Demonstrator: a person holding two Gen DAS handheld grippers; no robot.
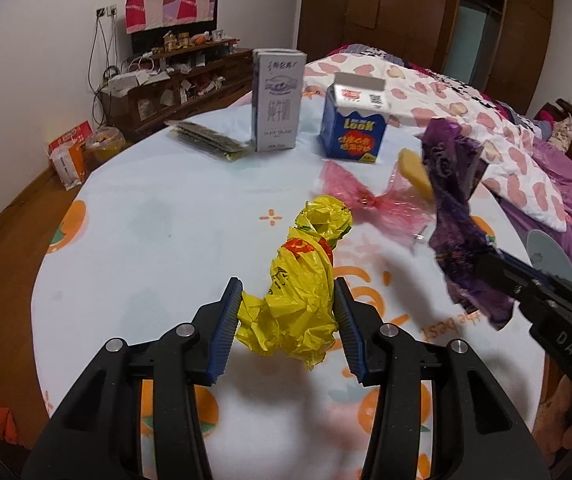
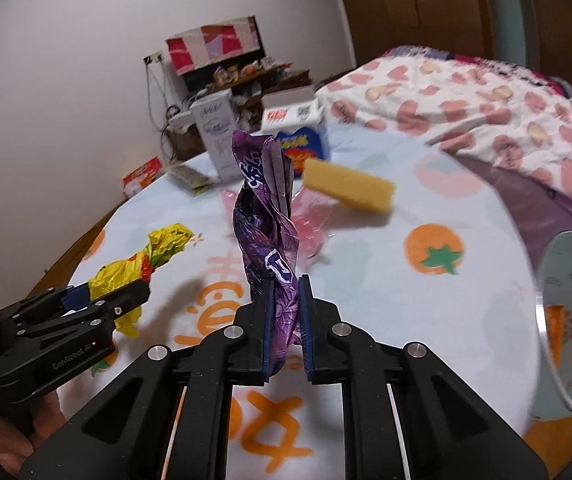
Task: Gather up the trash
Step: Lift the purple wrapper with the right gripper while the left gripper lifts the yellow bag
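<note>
Sitting on the round fruit-printed surface [image 1: 157,240], left to right: tall white carton [image 1: 277,100], blue "LOOK" box [image 1: 353,130]. Left tongs [image 1: 288,300] clamping a crumpled yellow plastic bag [image 1: 302,280], long axis pointing away. Right tongs [image 2: 284,304] squeezing shut on a twisted purple foil wrapper [image 2: 265,208], standing upright above the surface.

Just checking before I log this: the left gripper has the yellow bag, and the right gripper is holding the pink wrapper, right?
Not quite. The right gripper holds the purple wrapper, as the right wrist view shows. The pink wrapper lies on the table. The left gripper does hold the yellow bag.
</note>
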